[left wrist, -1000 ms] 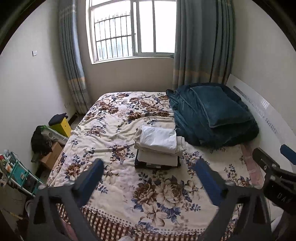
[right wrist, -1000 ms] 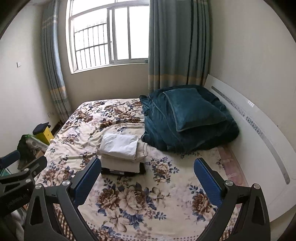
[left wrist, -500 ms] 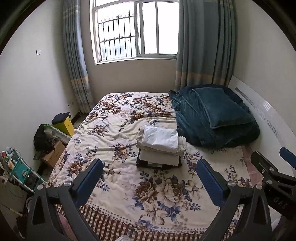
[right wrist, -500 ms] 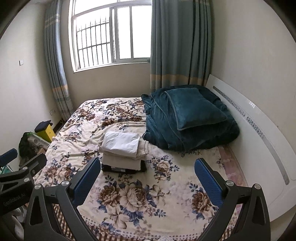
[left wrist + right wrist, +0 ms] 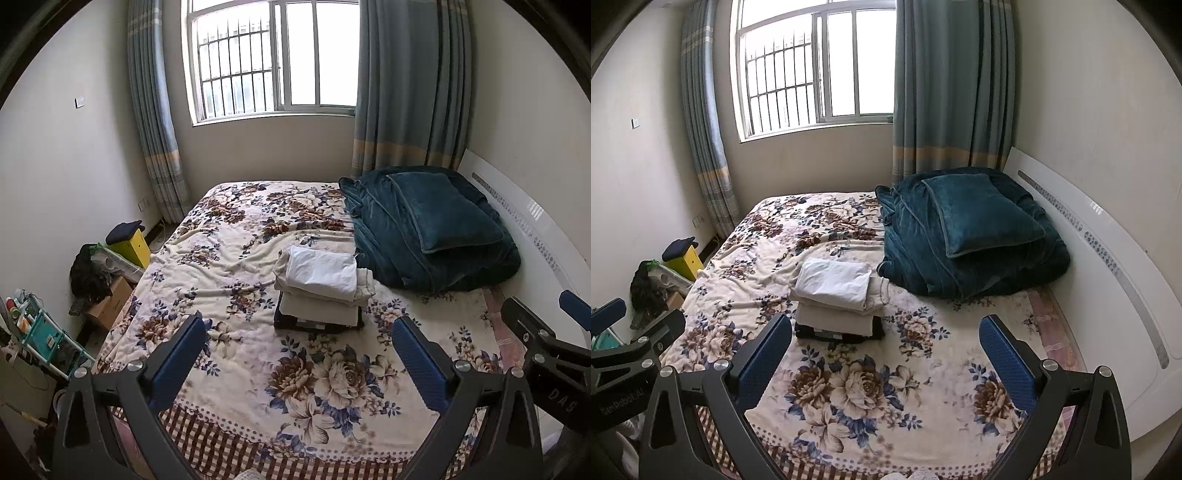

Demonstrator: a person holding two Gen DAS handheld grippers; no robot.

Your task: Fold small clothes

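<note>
I hold both grippers above the foot of the bed [image 5: 229, 258], facing the window [image 5: 273, 59].

Left gripper [image 5: 299, 354]: fingers spread wide apart, nothing between them. Its blue pads [image 5: 417, 362] frame open floral bedspread.

Right gripper [image 5: 886, 350]: fingers likewise spread wide, holding nothing. In the left wrist view its frame shows at the right edge; in the right wrist view the left gripper's frame shows at the left edge. The two units sit side by side, apart.

Task item: a stack of folded clothes [image 5: 321, 288] rests on the bedspread near the middle of the bed, well ahead of both grippers. Order, top down: a white piece [image 5: 834, 278], cream pieces beneath it, a dark piece [image 5: 838, 334] at the bottom touching the bedspread.

Surroundings: a teal blanket [image 5: 967, 251] lies heaped just right of the stack, with a teal pillow [image 5: 979, 214] on top, against the white headboard [image 5: 1108, 266]. On the floor left of the bed stand a yellow box [image 5: 135, 247] and a cardboard box [image 5: 110, 302].
</note>
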